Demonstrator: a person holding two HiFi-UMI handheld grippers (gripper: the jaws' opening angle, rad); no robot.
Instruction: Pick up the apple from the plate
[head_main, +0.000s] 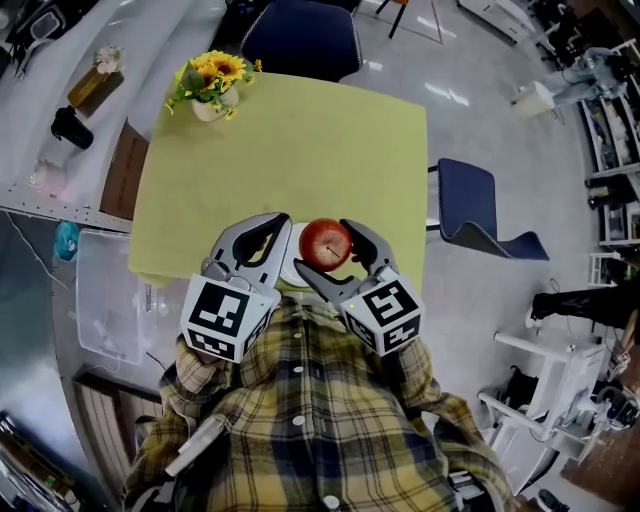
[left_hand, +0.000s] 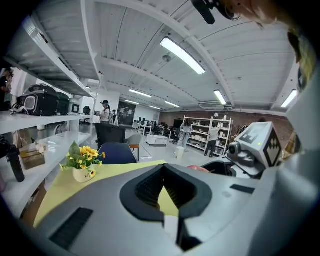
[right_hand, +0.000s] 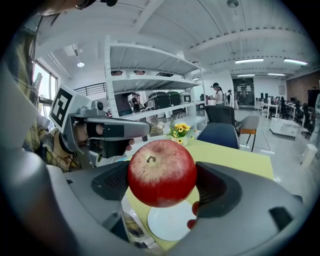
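My right gripper (head_main: 335, 255) is clamped on the round red apple (head_main: 325, 243), one jaw pressing each side of it. From the right gripper view, the apple hangs clear above the small round white plate (right_hand: 167, 222), with its short stem turned up and to the left. The plate sits at the near edge of the square yellow-green table (head_main: 300, 150), and in the head view I can only make out a sliver of it behind the jaws. My left gripper (head_main: 281, 225) is raised just left of the apple, apart from it, with its jaw tips brought together and nothing between them. At the table's far left corner stands a small cream pot of yellow sunflowers (head_main: 210, 85). One dark blue chair (head_main: 300, 35) is at the far side and another dark blue chair (head_main: 470, 205) is off the right edge.
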